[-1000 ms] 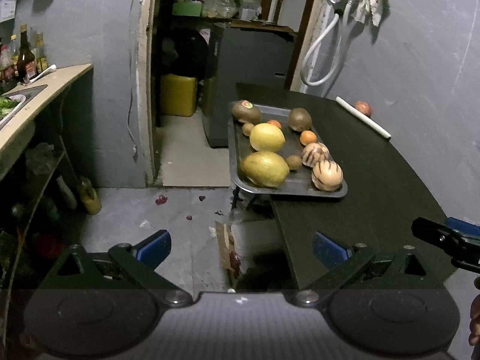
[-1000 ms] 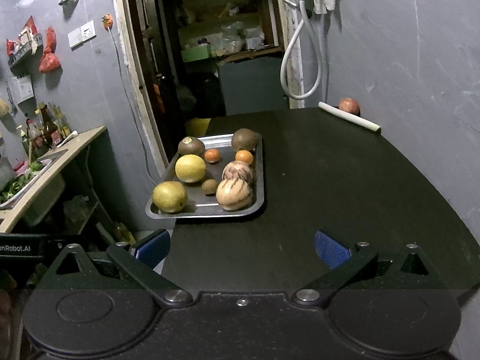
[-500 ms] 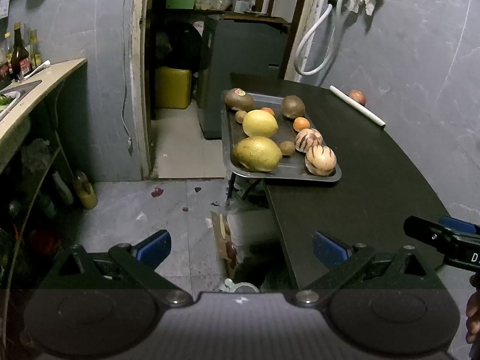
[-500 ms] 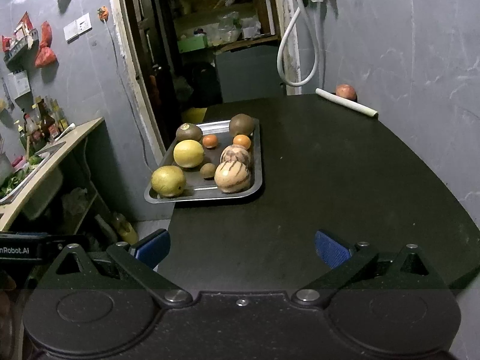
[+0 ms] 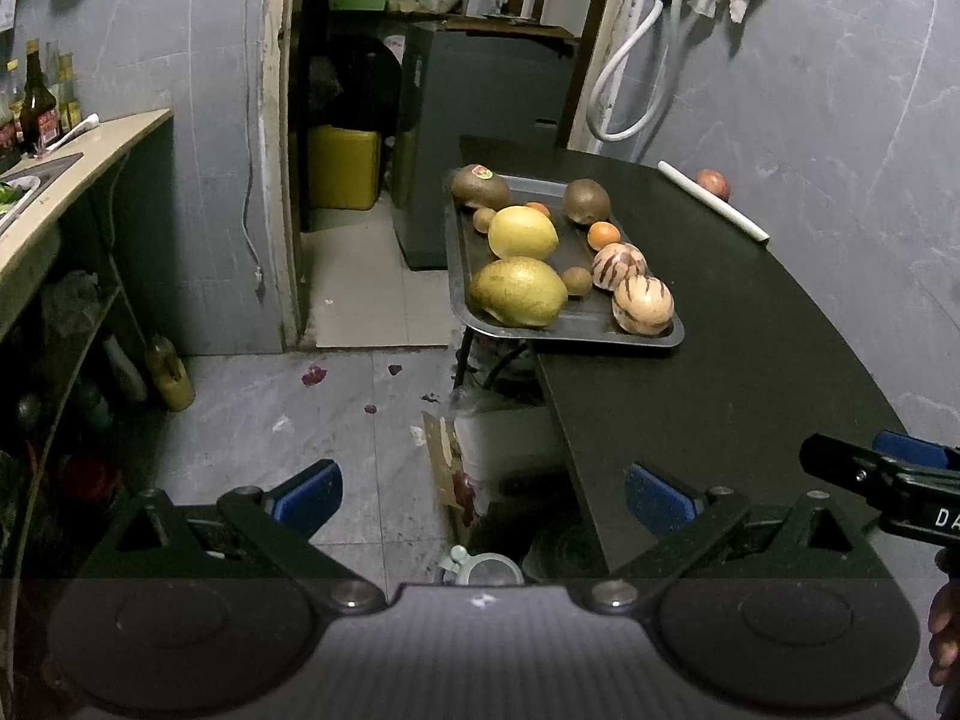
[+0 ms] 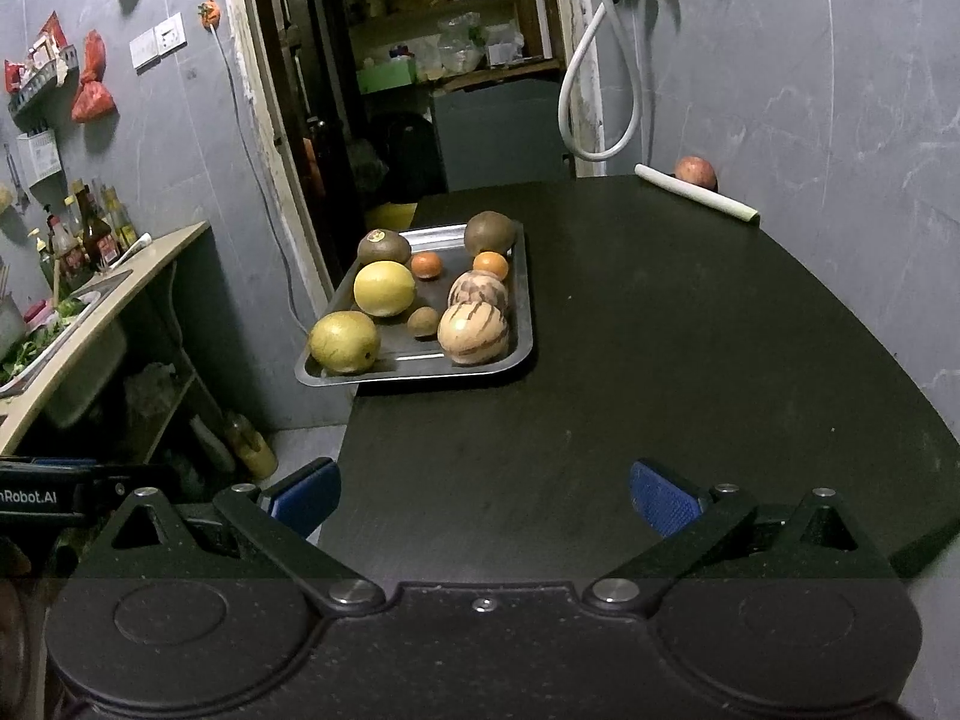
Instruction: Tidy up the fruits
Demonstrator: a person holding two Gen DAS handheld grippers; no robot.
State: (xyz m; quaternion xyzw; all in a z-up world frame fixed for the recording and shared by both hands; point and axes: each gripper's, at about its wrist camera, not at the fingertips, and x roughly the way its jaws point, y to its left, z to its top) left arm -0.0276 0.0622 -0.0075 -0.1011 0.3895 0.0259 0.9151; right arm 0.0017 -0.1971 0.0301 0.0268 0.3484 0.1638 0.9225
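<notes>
both claws are wide open and holding nothing. the left claw hangs over the floor just off the near edge of the dark counter, its blue pads spread far apart. the right claw sits above the near end of the counter, jaws spread just as wide, and its black tip pokes into the left wrist view at the right edge.

now the fruit: a metal tray rests at the counter's left edge, one corner hanging out past it. on the tray, a big yellow-green fruit sits at the near left corner, a rounder yellow one just behind it. two striped melons are pressed together on the right side, with a small brown kiwi between them and the yellow pair. two small oranges lie further back, and two large brown fruits hold the far corners, the left one wearing a sticker.

well apart from all that, a red apple sits against the wall at the far right of the counter, touching or just behind a pale stalk, maybe a leek, that lies beside it. both claws are well short of the tray.
</notes>
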